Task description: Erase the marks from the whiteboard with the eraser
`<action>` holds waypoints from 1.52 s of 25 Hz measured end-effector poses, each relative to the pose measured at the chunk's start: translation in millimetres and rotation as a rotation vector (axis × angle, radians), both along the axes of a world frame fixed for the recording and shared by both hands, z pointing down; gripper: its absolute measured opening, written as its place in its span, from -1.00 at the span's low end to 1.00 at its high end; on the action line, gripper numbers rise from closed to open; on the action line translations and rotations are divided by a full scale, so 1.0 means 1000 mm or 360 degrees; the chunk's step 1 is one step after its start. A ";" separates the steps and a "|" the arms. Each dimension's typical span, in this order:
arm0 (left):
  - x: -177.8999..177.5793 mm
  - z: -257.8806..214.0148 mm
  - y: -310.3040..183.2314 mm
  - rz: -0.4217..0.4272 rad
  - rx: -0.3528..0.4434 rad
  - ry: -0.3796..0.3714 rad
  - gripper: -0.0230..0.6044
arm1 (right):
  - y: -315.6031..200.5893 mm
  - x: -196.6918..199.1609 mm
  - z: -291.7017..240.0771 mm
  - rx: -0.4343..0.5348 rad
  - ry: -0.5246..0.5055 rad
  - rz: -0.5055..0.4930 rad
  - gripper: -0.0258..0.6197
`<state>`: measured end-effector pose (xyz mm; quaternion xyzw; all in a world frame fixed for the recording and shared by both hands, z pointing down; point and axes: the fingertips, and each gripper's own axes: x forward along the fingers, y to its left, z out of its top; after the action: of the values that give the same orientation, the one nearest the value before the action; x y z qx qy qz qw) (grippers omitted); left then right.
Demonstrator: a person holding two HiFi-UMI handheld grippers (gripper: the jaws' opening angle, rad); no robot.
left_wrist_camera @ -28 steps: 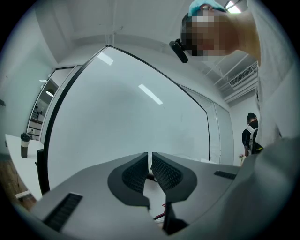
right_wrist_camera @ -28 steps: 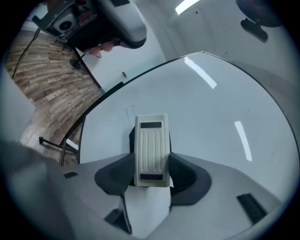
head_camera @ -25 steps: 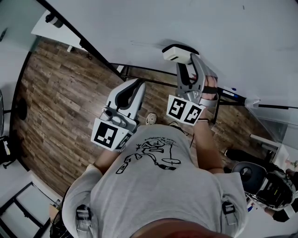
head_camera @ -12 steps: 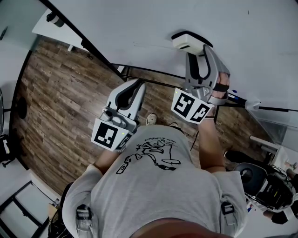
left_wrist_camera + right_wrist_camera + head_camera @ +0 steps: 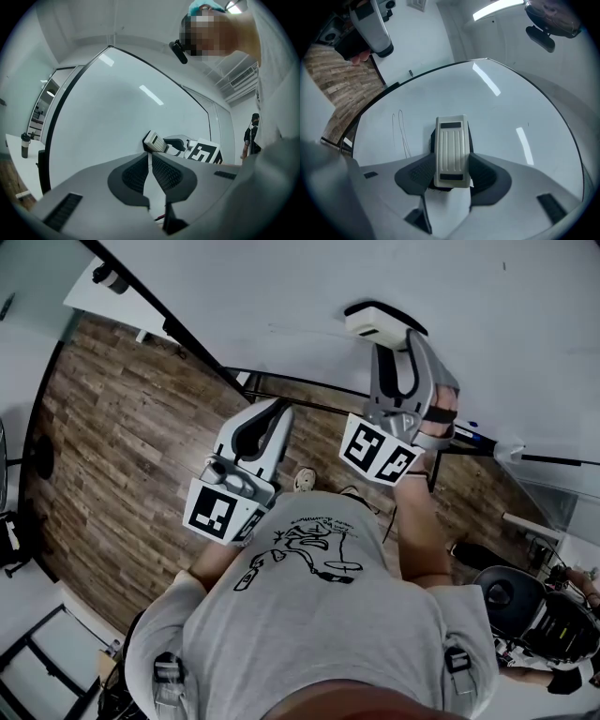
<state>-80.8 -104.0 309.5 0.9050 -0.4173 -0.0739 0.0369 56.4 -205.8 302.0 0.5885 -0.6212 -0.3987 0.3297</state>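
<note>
Whiteboard (image 5: 281, 296): white, dark-framed, upright before the person; it fills most of the right gripper view (image 5: 506, 117).
Eraser (image 5: 451, 150): cream, ribbed back, dark pad underneath; pad side flat against the board, well inside its edges. In the head view (image 5: 375, 324) it sits a little above the board's lower edge.
Right gripper (image 5: 451, 177): clenched on the eraser, one jaw on each long side, near the end closest to the camera. In the head view (image 5: 392, 345) it reaches up to the board, marker cube toward the person.
Marks (image 5: 401, 131): two thin looping pen lines on the board, just left of the eraser in the right gripper view, not touching it.
Left gripper (image 5: 150, 161): jaws pressed together with nothing between them; held away from the board, low by the person's chest (image 5: 265, 423).
Floor (image 5: 122, 418): wood planks, beyond the board's lower edge.
</note>
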 end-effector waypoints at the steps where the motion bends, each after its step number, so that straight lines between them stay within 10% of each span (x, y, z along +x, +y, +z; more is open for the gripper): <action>1: 0.000 0.000 0.000 -0.0001 -0.0002 -0.0001 -0.80 | 0.000 -0.001 0.001 0.0001 0.0003 -0.0002 -0.20; 38: -0.012 -0.004 0.019 -0.0074 -0.0013 -0.0019 -0.80 | -0.008 -0.030 0.062 -0.0093 0.0103 -0.0072 -0.20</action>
<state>-92.8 -85.0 305.1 0.8953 -0.4389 -0.0675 0.0363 26.0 -214.0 364.4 0.5512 -0.6348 -0.4066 0.3576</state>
